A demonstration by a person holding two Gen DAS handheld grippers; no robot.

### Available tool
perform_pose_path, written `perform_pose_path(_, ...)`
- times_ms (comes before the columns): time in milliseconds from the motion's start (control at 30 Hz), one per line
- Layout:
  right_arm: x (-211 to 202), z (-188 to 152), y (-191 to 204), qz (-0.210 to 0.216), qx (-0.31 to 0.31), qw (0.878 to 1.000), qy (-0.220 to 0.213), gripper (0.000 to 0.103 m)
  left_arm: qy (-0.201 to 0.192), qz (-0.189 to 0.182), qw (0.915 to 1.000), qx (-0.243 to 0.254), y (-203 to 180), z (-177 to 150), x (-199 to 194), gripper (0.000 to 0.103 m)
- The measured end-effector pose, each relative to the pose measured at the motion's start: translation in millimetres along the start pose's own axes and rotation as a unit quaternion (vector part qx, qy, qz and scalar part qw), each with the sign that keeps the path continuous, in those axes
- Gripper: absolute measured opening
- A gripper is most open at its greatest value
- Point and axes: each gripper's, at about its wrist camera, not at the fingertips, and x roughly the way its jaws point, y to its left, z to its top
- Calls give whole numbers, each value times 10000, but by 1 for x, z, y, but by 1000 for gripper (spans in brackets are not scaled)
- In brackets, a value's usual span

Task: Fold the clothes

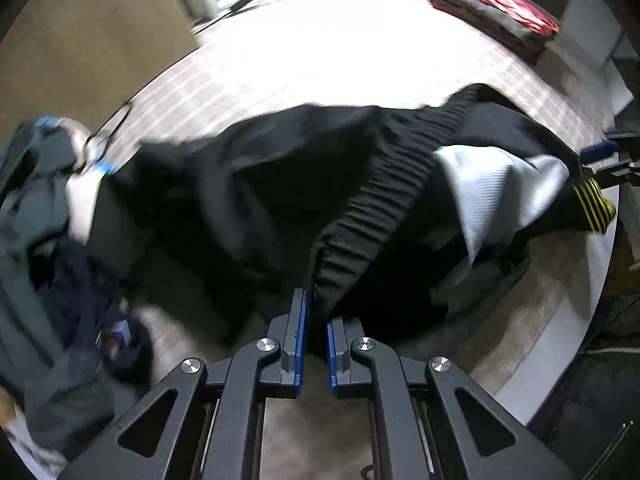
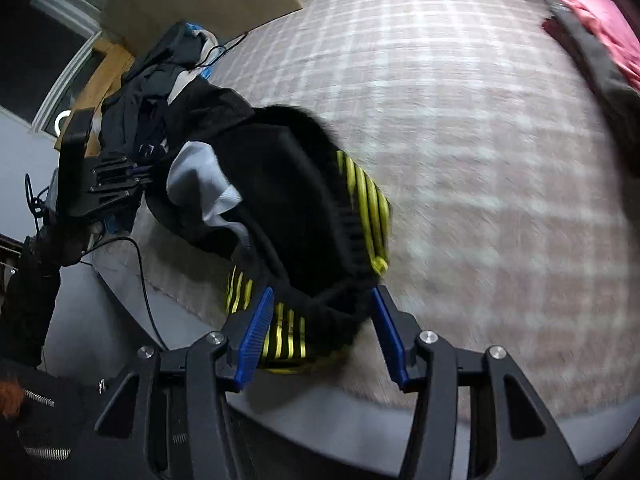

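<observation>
A black garment [image 1: 280, 184] with a ribbed elastic waistband [image 1: 372, 208], a white inner patch [image 1: 492, 188] and yellow-striped trim [image 1: 592, 204] lies spread over the checked table. My left gripper [image 1: 316, 312] is shut on the waistband edge. In the right wrist view the same black garment [image 2: 288, 200] shows its yellow stripes [image 2: 368, 204]. My right gripper [image 2: 322, 300] is open, with its blue pads [image 2: 256, 332] on either side of the striped waistband end. The left gripper shows there at the far left [image 2: 132, 176].
A heap of dark unfolded clothes [image 1: 60, 240] lies at the left; it also shows in the right wrist view [image 2: 160, 80]. A folded stack with red and pink cloth [image 1: 496, 4] sits at the far right of the table [image 2: 440, 100]. A cable [image 2: 140, 272] hangs off the table's near edge.
</observation>
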Motion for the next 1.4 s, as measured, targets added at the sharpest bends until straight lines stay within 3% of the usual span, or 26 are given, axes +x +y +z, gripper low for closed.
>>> perform_pose_path(167, -23, -1, -22, -202, 665, 9963, -499, 50, -148, 9, 9999, 75, -6, 1, -9, 8)
perform_pose_path(300, 2, -3, -18, -182, 712, 9969, -264, 50, -114, 29, 9997, 204, -16, 7, -2, 8)
perform_pose_path(467, 29, -10, -8, -71, 708, 9975, 33, 49, -155, 84, 9996, 204, -11, 5, -4, 19)
perform_pose_path(567, 38, -12, -2, -66, 661, 9977, 136, 37, -209, 97, 9996, 164, -6, 7, -6, 29)
perform_pose_path(800, 44, -15, 3, -103, 678, 9974, 235, 36, -41, -44, 9984, 555, -29, 15, 13, 31)
perform_pose_path(833, 44, -15, 3, -115, 656, 9975, 233, 34, -15, -64, 9980, 627, -33, 16, 18, 30)
perform_pose_path(867, 41, -16, 2, -132, 618, 9978, 214, 32, 25, -91, 9980, 623, -34, 18, 22, 22)
perform_pose_path(933, 41, -17, 4, -101, 565, 9982, 168, 8, 85, -199, 9985, 511, -31, 23, 27, 4)
perform_pose_path(967, 39, -16, 5, -83, 572, 9983, 122, 8, 25, -222, 9988, 426, -28, 25, 22, 4)
perform_pose_path(1100, -3, 6, 11, -355, 294, 9979, -446, 7, -659, -279, 9973, 176, -11, 39, -36, 4)
perform_pose_path(1167, -38, 27, 22, -554, 23, 9946, -879, 7, -1153, -68, 9932, 108, -2, 50, -86, 4)
perform_pose_path(1200, -56, 37, 27, -653, -112, 9918, -1095, 7, -1444, 29, 9895, 27, 4, 58, -117, 4)
perform_pose_path(1367, -143, 87, 54, -1134, -780, 9672, -2134, 7, -2226, 516, 9735, -6, 43, 98, -193, 4)
perform_pose_path(1400, -148, 88, 59, -1185, -868, 9649, -2176, 6, -2159, 529, 9750, -59, 46, 92, -189, 4)
